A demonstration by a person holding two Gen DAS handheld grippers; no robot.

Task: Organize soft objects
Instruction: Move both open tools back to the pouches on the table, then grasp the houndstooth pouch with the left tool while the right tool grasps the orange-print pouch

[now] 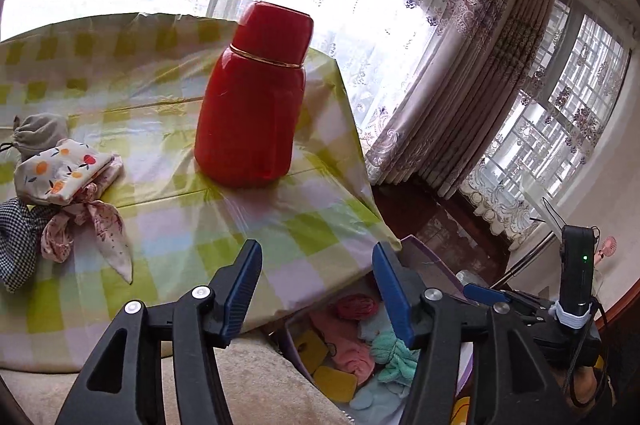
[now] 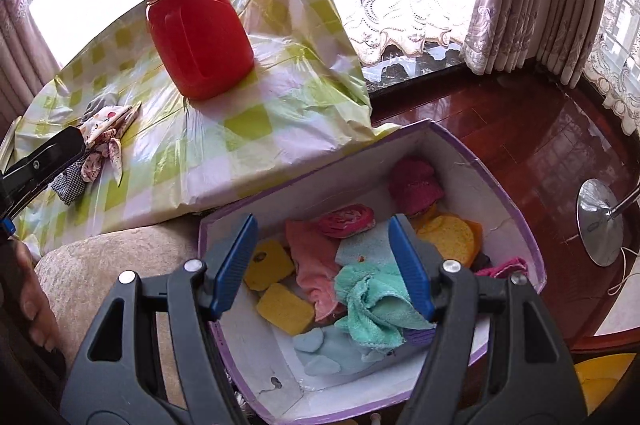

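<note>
At the left of the table, a loose pile of fabric pieces (image 1: 68, 193) is seen, knotted tails trailing; one could be snagged and the rest dragged off; the red flask (image 1: 252, 97) just beside could be knocked. The left gripper (image 1: 316, 289) is held open, empty; the right gripper (image 2: 324, 265), likewise open, hangs over the purple-edged box (image 2: 520, 209).
</note>
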